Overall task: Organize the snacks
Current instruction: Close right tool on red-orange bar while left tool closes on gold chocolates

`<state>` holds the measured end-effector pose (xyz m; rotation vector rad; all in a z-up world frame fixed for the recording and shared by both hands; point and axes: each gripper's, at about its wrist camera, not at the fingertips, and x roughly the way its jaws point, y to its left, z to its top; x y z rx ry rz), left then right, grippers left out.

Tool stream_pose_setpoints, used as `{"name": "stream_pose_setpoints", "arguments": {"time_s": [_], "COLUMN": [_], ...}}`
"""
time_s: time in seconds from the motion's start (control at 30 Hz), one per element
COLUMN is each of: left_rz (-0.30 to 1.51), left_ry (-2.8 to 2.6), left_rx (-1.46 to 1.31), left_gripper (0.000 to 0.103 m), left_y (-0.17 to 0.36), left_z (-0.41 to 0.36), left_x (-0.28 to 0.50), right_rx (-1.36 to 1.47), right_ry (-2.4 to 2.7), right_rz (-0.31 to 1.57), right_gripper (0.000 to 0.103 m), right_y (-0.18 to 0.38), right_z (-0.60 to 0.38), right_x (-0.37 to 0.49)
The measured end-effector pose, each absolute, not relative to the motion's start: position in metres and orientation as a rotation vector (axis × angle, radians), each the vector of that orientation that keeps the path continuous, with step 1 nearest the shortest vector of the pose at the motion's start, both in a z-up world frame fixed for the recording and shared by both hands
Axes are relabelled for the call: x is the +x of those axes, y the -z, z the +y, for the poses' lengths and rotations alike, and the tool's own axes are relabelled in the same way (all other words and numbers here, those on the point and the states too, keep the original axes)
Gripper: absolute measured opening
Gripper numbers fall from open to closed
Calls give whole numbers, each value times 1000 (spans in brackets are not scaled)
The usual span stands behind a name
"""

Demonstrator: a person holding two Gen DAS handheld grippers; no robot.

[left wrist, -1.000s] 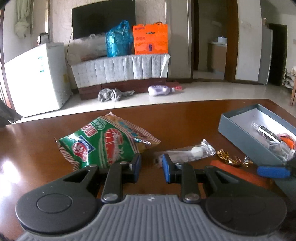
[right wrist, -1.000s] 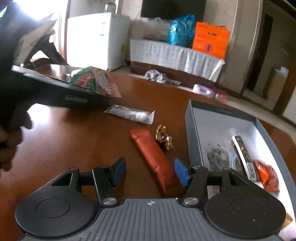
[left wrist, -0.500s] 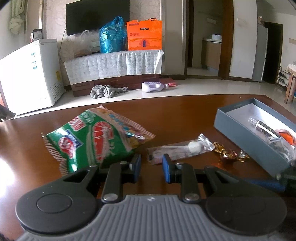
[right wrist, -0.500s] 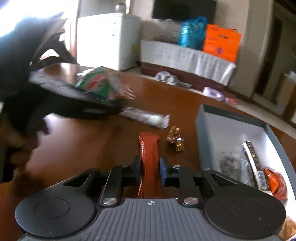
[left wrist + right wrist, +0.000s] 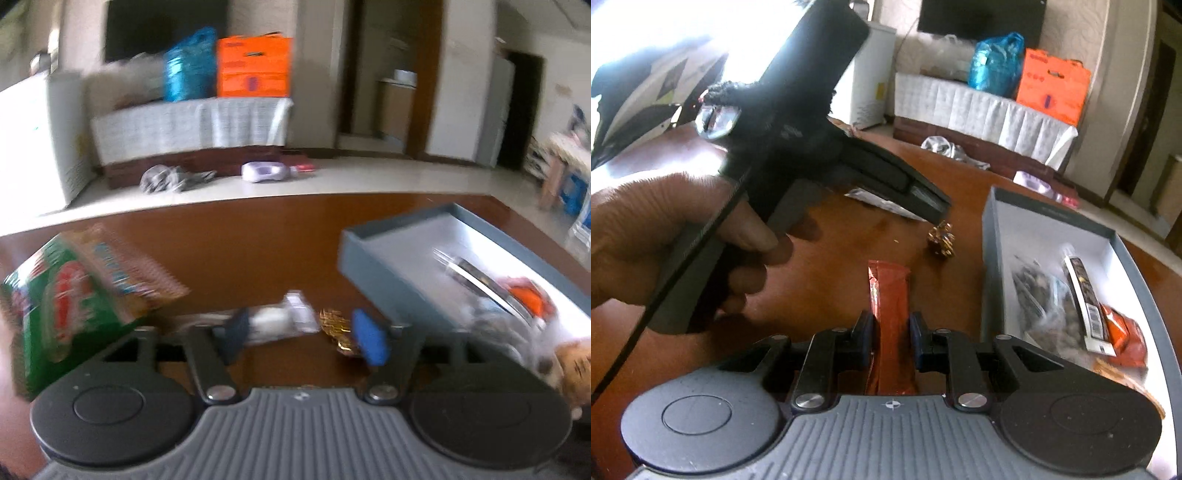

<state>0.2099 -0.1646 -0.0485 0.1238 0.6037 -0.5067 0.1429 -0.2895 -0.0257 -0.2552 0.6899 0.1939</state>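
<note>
Gripping flat orange-red snack bar (image 5: 891, 314) (crinkled foil): right tongs (image 5: 891, 341) | left tongs (image 5: 299, 341): just opened wide, empty

Candy (image 5: 941, 240) lies on the table (image 5: 827, 269) left of the box (image 5: 993, 236)

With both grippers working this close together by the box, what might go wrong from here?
1. The right gripper pinches the orange bar near one end; it may droop or slip.
2. The left gripper, just opening around the clear packet, might nudge the gold candy.
3. Both crowd the grey box and may collide.
</note>
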Motion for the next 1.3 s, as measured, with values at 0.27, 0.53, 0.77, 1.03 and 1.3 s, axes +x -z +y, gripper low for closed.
{"name": "stream_pose_setpoints", "arguments": {"time_s": [0.27, 0.53, 0.77, 1.03, 1.3], "left_rz": [653, 670, 647, 647, 646], "left_ry": [518, 503, 573, 640, 637], "left_rx": [169, 113, 123, 157, 166], "left_gripper": [77, 63, 59, 31, 31], "left_y": [60, 64, 62, 64, 65], "left_z": [-204, -187, -178, -182, -180], "left_x": [217, 226, 215, 211, 210], "right_rx": [-250, -247, -246, -245, -248], "right_ry": [-190, -190, -187, -189, -187], "right_rz": [689, 690, 691, 692, 688], "right_gripper": [23, 23, 23, 23, 23], "right_y": [26, 27, 28, 28, 28], "right_z": [-296, -294, -294, -295, -295], "right_x": [135, 131, 131, 131, 131]}}
